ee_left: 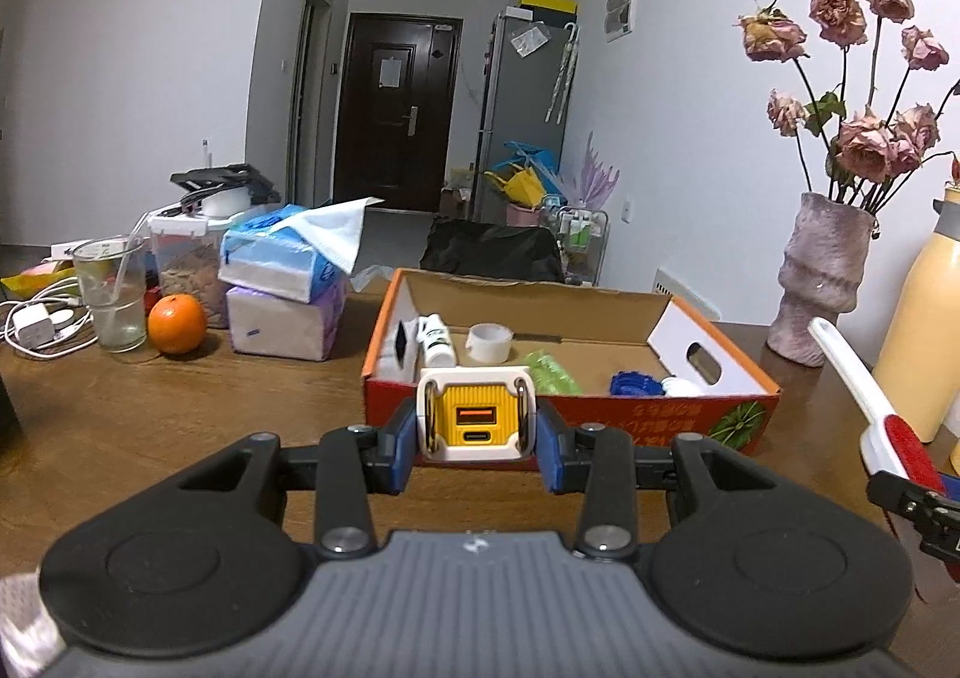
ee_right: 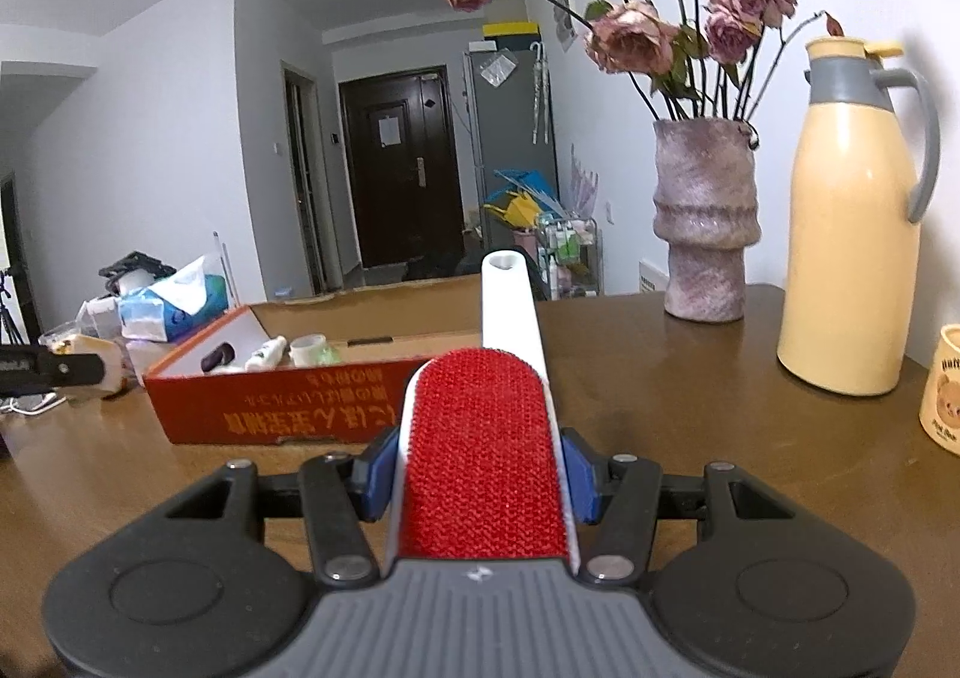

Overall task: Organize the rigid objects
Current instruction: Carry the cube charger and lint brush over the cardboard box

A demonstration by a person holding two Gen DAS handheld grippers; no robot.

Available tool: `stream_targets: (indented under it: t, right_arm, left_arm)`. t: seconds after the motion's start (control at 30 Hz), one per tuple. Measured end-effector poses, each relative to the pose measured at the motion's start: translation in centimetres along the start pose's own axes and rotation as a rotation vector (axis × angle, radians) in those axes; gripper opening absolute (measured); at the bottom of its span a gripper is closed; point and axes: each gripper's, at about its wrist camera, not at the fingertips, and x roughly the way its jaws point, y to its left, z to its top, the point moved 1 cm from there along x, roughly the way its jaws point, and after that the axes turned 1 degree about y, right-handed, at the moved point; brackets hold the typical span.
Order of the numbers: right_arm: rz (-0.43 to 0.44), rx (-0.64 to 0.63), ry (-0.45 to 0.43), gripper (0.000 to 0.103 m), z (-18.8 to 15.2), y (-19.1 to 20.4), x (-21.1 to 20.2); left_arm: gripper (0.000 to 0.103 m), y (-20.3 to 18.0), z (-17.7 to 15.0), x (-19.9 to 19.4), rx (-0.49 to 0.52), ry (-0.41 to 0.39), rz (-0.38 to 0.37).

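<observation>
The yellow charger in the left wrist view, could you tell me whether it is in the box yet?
Not yet. The yellow charger is clamped in the left tool, in front of the cardboard box.

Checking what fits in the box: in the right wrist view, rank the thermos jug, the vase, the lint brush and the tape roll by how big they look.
1. lint brush, though it is nearest the camera, so unsure
2. thermos jug
3. vase
4. tape roll, smallest and farthest
</observation>
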Motion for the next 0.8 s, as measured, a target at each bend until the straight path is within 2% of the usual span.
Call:
stream_targets:
  t: [0.43,0.8]
  right_arm:
    - [0.048,0.007,-0.066,0.054,3.0,2.4,2.4]
    - [0.071,0.007,-0.087,0.054,4.5,4.3,5.8]
  left_arm:
    - [0.039,-2.2,2.0,1.5,-0.016,-0.042,-0.007]
    - [0.039,-2.8,3.5,4.1,-0.036,-0.057,0.003]
